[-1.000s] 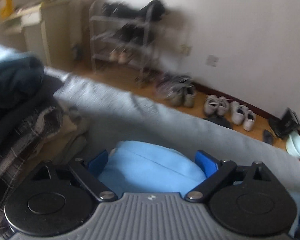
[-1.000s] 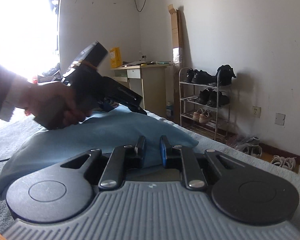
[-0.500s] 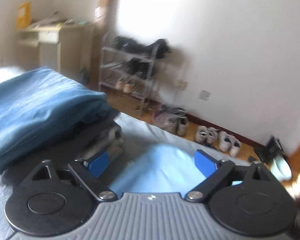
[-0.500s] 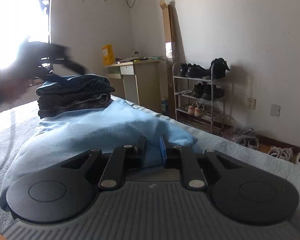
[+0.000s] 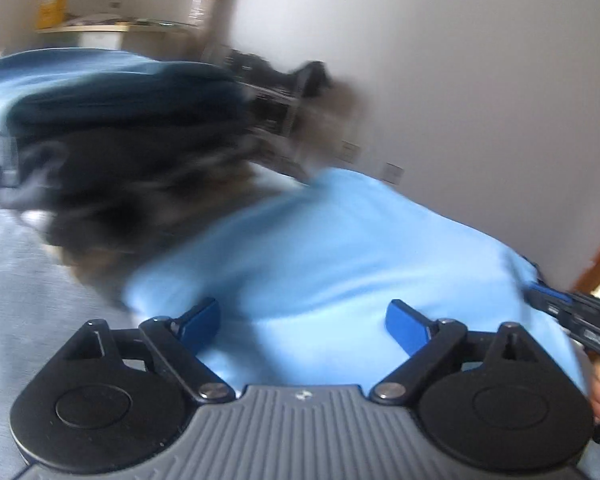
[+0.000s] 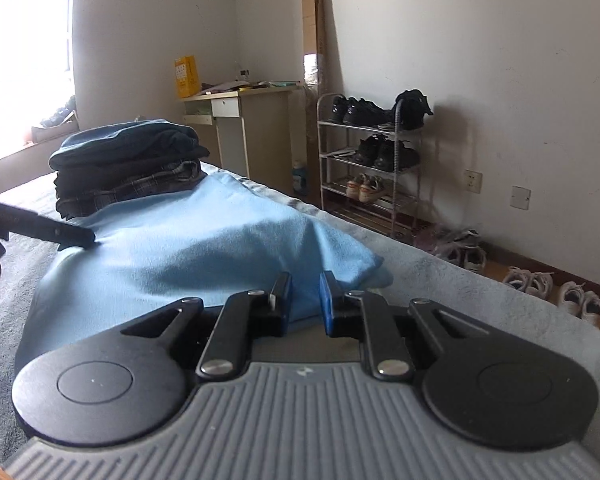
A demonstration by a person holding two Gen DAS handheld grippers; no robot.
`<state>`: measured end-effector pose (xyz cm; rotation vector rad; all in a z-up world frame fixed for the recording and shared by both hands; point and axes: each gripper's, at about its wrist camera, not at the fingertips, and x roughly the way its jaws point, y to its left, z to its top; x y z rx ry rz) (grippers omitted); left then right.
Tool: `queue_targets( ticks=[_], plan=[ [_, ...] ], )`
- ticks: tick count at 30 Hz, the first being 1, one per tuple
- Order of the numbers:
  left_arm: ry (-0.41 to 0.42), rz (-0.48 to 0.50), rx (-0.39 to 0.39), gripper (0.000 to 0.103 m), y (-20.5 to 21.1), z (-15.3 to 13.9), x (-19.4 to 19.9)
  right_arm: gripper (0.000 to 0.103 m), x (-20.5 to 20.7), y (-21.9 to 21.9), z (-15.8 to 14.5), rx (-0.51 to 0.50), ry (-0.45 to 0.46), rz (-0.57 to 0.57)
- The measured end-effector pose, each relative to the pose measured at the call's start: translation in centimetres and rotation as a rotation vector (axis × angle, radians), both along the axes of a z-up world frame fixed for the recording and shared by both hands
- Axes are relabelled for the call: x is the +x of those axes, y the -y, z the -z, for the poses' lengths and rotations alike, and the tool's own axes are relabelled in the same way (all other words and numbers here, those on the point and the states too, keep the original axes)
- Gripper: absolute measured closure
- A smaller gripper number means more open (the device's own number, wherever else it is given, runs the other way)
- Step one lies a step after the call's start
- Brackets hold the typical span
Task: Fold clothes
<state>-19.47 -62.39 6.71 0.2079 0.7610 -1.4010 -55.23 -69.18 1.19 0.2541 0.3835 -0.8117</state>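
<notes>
A light blue garment (image 6: 204, 256) lies spread on the grey bed cover (image 6: 480, 292). My right gripper (image 6: 304, 298) sits at the garment's near edge, its pads nearly together, with a fold of the blue cloth pinched between them. My left gripper (image 5: 303, 320) stands wide over the same garment (image 5: 332, 248), its jaws closing; the cloth lies under and between them and the pads do not press on it. In the right wrist view one of its fingers (image 6: 60, 235) rests at the garment's left edge. The left wrist view is blurred and shows the right gripper (image 5: 568, 312) at the garment's right edge.
A stack of folded dark clothes (image 6: 128, 164) sits on the bed just behind the garment, also in the left wrist view (image 5: 112, 140). Beyond the bed's far edge stand a shoe rack (image 6: 372, 160), a desk (image 6: 236, 120) and pairs of shoes (image 6: 552, 288) on the floor.
My left gripper has swung from above the garment, past the folded stack, down to the garment's left edge. The right gripper stays shut on the near edge, hardly moved.
</notes>
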Motion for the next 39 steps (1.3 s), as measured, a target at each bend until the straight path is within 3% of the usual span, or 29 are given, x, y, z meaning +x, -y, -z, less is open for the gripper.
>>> queue_targets(
  ticks=[4, 7, 11, 15, 19, 22, 25, 28, 30, 34, 36, 39],
  plan=[
    [-0.062, -0.04, -0.004, 0.017, 0.2, -0.6, 2.0, 0.089, 0.0, -0.6, -0.9, -0.003, -0.019, 0.014],
    [-0.164, -0.08, -0.034, 0.015, 0.0, -0.9, 3.5, 0.088, 0.4, -2.3, -3.0, -0.045, 0.003, -0.029],
    [-0.16, -0.075, -0.009, 0.014, 0.3, -0.6, 3.9, 0.088, 4.3, -5.1, -5.5, -0.092, -0.019, -0.299],
    [-0.126, -0.079, 0.001, 0.014, 0.2, -0.5, 3.6, 0.089, 7.7, -7.7, -4.4, -0.085, -0.132, -0.562],
    [-0.152, -0.147, 0.016, 0.015, 0.6, 0.0, 4.8, 0.089, 5.9, -8.8, -1.9, -0.058, -0.231, -0.625],
    [-0.178, -0.172, 0.04, 0.016, 0.8, 0.8, 5.8, 0.089, 3.4, -9.2, -2.2, 0.005, -0.207, -0.625],
    [-0.146, -0.145, 0.033, 0.016, 0.8, 0.6, 6.0, 0.089, 1.8, -9.9, -2.4, 0.062, -0.213, -0.599],
    [-0.084, -0.135, 0.025, 0.016, 0.7, -0.4, 5.9, 0.089, 1.1, -10.5, -2.7, 0.124, -0.263, -0.537],
    [-0.013, -0.117, -0.007, 0.016, 0.2, -1.8, 5.2, 0.088, 0.6, -10.9, -4.0, 0.136, -0.22, -0.497],
    [0.221, 0.072, -0.174, 0.008, -2.2, -5.6, 0.5, 0.088, 0.4, -10.9, -6.7, 0.122, -0.132, -0.405],
    [0.229, 0.175, -0.211, 0.008, -2.8, -6.6, -2.0, 0.088, 1.7, -10.1, -7.7, 0.073, -0.12, -0.344],
    [0.183, 0.282, -0.199, 0.008, -2.7, -6.6, -5.0, 0.088, 4.2, -8.2, -7.9, 0.043, -0.129, -0.284]
  ],
)
